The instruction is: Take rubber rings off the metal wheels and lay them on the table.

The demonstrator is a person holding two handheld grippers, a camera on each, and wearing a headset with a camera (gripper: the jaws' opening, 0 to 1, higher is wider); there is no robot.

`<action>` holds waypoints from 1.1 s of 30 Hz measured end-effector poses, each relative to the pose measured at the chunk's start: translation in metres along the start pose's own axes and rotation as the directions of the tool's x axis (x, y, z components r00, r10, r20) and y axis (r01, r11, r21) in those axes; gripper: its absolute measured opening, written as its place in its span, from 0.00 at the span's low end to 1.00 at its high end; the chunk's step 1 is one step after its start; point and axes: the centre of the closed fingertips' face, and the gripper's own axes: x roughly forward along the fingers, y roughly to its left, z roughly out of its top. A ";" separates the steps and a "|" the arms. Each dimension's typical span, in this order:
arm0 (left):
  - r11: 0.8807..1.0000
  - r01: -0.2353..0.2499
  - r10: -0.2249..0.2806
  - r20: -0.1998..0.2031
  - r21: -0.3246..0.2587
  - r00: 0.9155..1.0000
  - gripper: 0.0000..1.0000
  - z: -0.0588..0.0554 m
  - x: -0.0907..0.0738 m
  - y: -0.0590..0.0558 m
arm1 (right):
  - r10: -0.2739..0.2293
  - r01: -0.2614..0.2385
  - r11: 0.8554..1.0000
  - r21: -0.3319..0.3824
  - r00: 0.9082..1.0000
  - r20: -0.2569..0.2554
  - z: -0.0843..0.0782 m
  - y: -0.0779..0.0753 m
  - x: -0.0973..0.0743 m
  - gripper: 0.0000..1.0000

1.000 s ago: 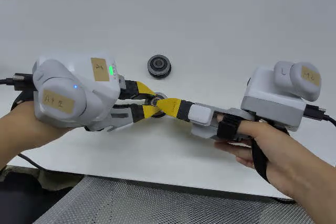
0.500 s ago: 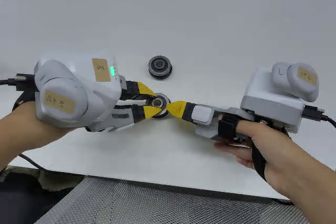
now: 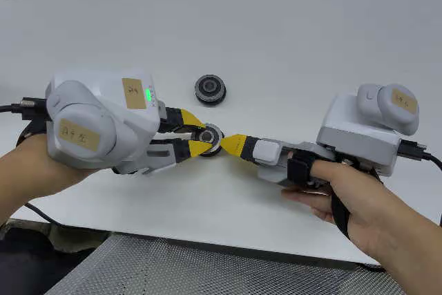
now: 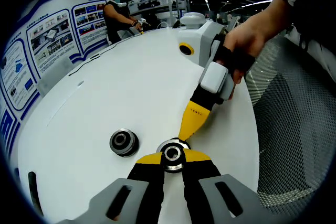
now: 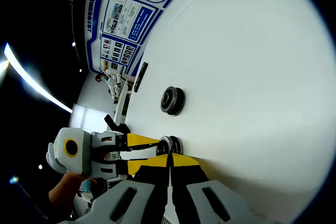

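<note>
Left gripper clamps a metal wheel — right gripper, jaws pressed together, touches its rim; second wheel lies just beyond.

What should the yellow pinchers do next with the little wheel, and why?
Probably the right gripper should tug gently away: the left gripper clamps the metal wheel steady, and the right's shut tips touch its rim, where rubber would peel off.
</note>
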 end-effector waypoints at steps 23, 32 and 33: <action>1.000 0.000 0.000 0.001 -0.007 1.000 0.12 0.001 0.000 0.001 | -0.049 0.049 0.997 -0.056 0.999 0.002 0.001 0.004 0.002 0.00; 1.000 -0.003 0.003 -0.003 -0.006 1.000 0.12 0.000 0.000 0.001 | -0.062 0.062 0.993 -0.103 0.998 0.002 0.001 0.006 0.002 0.01; 1.000 -0.002 0.002 -0.002 -0.006 1.000 0.12 0.000 0.000 0.001 | -0.066 0.066 0.991 -0.116 0.998 0.002 0.001 0.007 0.002 0.01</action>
